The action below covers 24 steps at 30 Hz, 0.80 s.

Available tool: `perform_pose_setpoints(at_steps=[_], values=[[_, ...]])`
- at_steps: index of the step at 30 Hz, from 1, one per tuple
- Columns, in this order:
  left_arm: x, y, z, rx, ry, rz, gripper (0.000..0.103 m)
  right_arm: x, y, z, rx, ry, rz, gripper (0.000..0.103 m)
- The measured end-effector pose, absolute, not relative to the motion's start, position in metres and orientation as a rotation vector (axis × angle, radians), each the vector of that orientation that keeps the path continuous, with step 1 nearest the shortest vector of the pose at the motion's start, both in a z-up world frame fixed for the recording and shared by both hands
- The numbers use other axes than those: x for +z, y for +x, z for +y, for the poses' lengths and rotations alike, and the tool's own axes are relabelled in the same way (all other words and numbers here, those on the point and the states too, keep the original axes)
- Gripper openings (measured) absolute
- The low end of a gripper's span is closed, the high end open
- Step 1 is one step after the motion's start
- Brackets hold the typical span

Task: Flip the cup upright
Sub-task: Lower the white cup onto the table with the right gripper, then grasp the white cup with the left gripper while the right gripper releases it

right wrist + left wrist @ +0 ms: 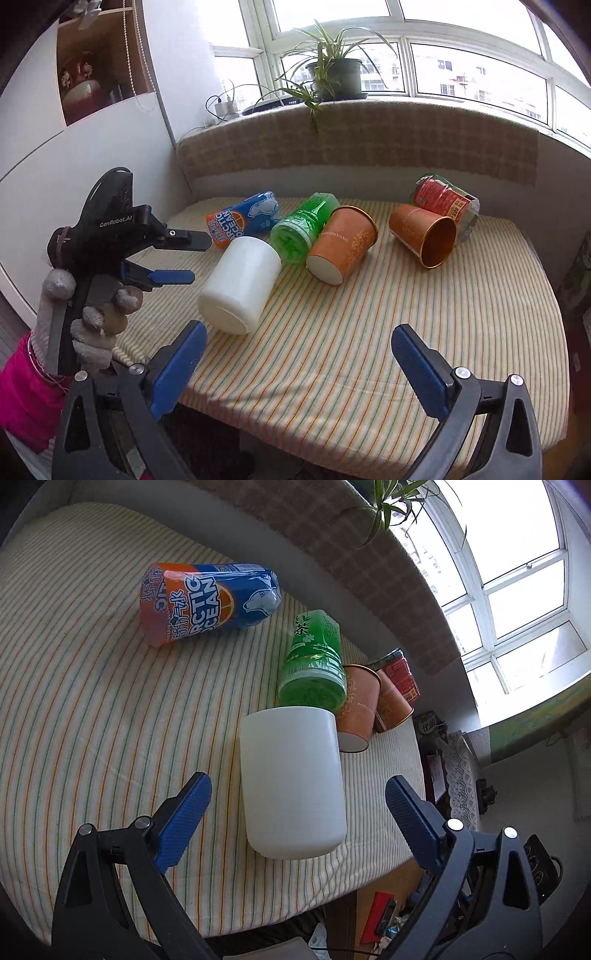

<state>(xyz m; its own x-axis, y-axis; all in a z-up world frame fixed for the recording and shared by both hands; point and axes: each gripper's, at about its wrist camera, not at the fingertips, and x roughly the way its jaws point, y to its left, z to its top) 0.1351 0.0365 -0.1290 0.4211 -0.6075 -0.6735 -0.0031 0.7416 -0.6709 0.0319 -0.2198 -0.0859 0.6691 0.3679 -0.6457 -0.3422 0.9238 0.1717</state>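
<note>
A white cup (291, 782) lies on its side on the striped tablecloth, its closed base toward me; it also shows in the right wrist view (240, 284). My left gripper (297, 805) is open, its blue fingers on either side of the cup without touching it. In the right wrist view the left gripper (184, 258) sits just left of the cup, held by a gloved hand. My right gripper (299, 365) is open and empty above the table's near edge, right of the white cup.
Several other containers lie on their sides: a blue-orange can (243, 219), a green bottle (301, 229), two orange cups (343, 245) (424, 234) and a red can (445, 201). A padded ledge (354, 136) and a potted plant (334, 74) stand behind.
</note>
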Motion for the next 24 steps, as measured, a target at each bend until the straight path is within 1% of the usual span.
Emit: perform_pose_setpoints(at_steps=[8, 18, 19, 20, 21, 24], values=[[-0.136, 0.15, 0.027, -0.418, -0.644, 1.117, 0.097, -0.088, 0.015, -0.245, 0.305, 0.053, 0.723, 0.102], [-0.147, 0.157, 0.017, -0.416, -0.631, 1.161, 0.095, -0.094, 0.018, -0.248, 0.283, 0.067, 0.728, 0.102], [-0.15, 0.158, 0.016, -0.416, -0.629, 1.17, 0.092, -0.094, 0.018, -0.248, 0.28, 0.065, 0.729, 0.102], [-0.152, 0.159, 0.016, -0.417, -0.629, 1.179, 0.086, -0.095, 0.018, -0.247, 0.277, 0.061, 0.729, 0.102], [-0.154, 0.161, 0.015, -0.417, -0.632, 1.188, 0.083, -0.095, 0.018, -0.246, 0.274, 0.055, 0.728, 0.102], [-0.155, 0.161, 0.013, -0.411, -0.631, 1.186, 0.081, -0.095, 0.015, -0.243, 0.266, 0.032, 0.722, 0.102]])
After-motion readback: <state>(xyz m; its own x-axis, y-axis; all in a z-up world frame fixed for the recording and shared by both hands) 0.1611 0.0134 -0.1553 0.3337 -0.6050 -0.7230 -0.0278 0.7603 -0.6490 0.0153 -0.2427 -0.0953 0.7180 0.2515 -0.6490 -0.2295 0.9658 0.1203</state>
